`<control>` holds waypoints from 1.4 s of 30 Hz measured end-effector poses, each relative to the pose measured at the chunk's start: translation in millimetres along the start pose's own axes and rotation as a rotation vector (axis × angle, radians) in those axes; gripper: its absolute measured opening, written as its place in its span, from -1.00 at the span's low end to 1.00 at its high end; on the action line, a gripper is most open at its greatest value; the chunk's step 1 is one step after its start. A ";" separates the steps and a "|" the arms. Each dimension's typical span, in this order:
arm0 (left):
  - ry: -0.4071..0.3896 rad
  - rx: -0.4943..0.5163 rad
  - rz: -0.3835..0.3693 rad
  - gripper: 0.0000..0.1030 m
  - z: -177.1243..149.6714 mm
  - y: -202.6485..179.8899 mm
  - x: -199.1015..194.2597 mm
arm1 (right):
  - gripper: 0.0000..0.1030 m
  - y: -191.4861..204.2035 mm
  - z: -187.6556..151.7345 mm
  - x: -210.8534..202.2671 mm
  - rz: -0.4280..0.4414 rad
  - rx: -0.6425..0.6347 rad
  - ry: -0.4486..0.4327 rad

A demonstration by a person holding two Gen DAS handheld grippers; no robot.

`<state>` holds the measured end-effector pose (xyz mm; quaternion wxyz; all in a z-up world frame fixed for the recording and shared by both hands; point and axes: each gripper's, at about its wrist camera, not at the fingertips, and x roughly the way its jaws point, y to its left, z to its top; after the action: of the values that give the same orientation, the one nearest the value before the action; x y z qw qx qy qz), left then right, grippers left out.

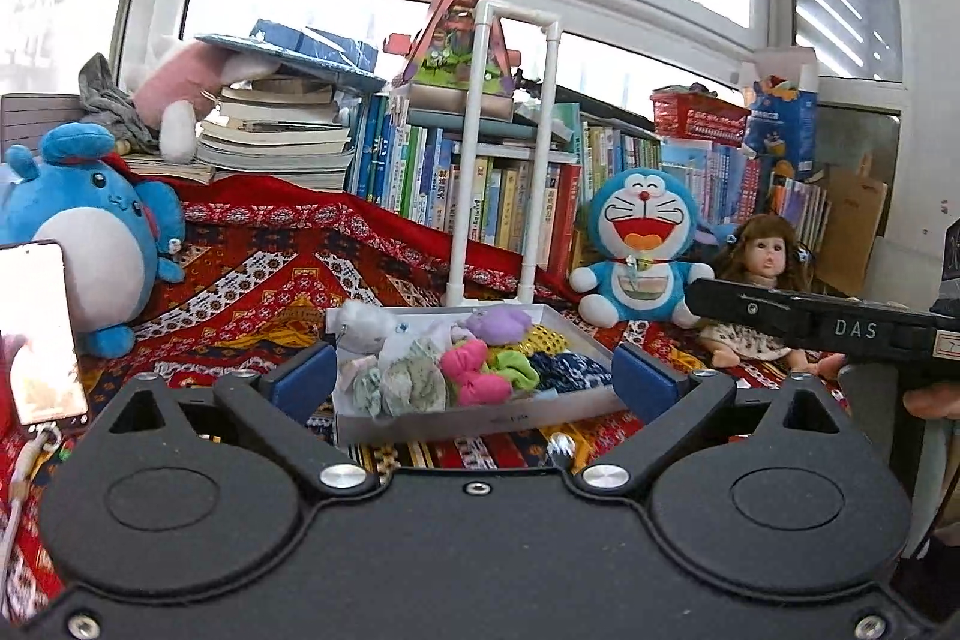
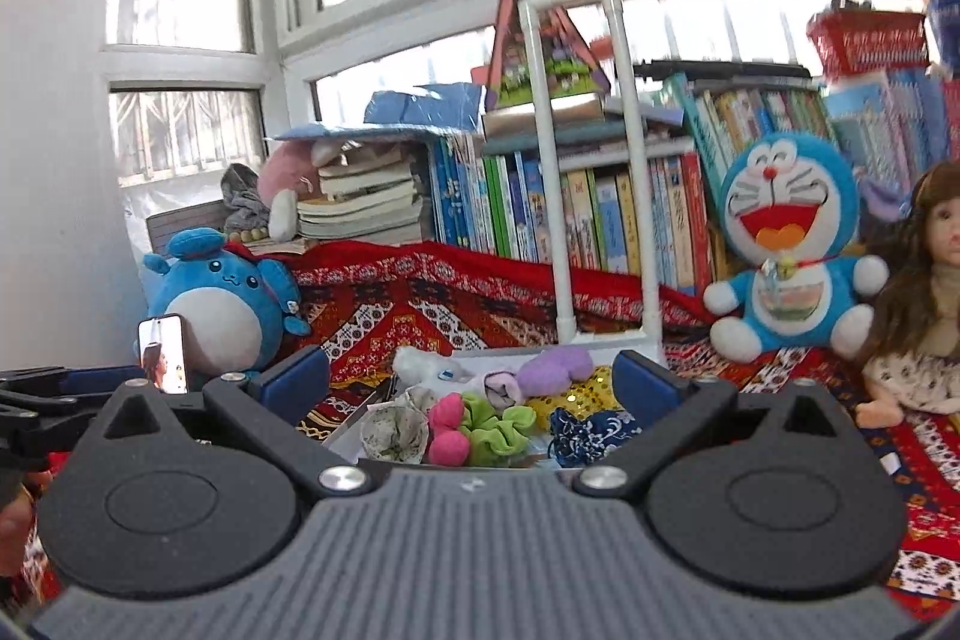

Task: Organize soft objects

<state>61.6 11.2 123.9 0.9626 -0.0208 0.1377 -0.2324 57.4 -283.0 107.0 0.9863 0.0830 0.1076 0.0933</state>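
Hand-held grippers (image 1: 474, 376) (image 2: 474, 385) agape, soft crumpled scrunchies (image 1: 480, 370) beyond

A home room — bookshelf (image 1: 510, 184), plush toys (image 1: 641, 250).

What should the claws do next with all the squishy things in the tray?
Probably ease the left claw forward and down toward the pink scrunchie near the front of the white tray. Both claws look wide open and empty, the right claw too, and the soft pieces lie in a jumble in the tray.
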 end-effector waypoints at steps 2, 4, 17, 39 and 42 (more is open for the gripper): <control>-0.001 -0.009 0.001 0.94 -9.8 -2.8 -14.4 | 1.00 2.7 -5.3 -10.3 -0.006 -0.003 -0.020; 0.009 -0.023 0.000 0.95 -18.6 -5.3 -23.3 | 1.00 3.6 -11.3 -19.6 -0.014 0.009 -0.024; 0.139 -0.078 0.130 0.96 -75.9 -25.5 -51.5 | 1.00 18.9 -52.6 -64.7 -0.086 -0.038 -0.016; 0.300 -0.069 0.223 0.96 -119.8 -39.7 -36.0 | 1.00 35.7 -115.5 -72.3 -0.173 -0.109 0.214; 0.331 -0.075 0.227 0.96 -123.6 -41.7 -31.5 | 1.00 35.5 -119.0 -68.6 -0.191 -0.110 0.241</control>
<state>-17.6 -8.8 17.5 0.9454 -0.0026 0.3039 -0.1175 -41.4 -245.4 12.4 0.9737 0.0063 0.2271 0.0142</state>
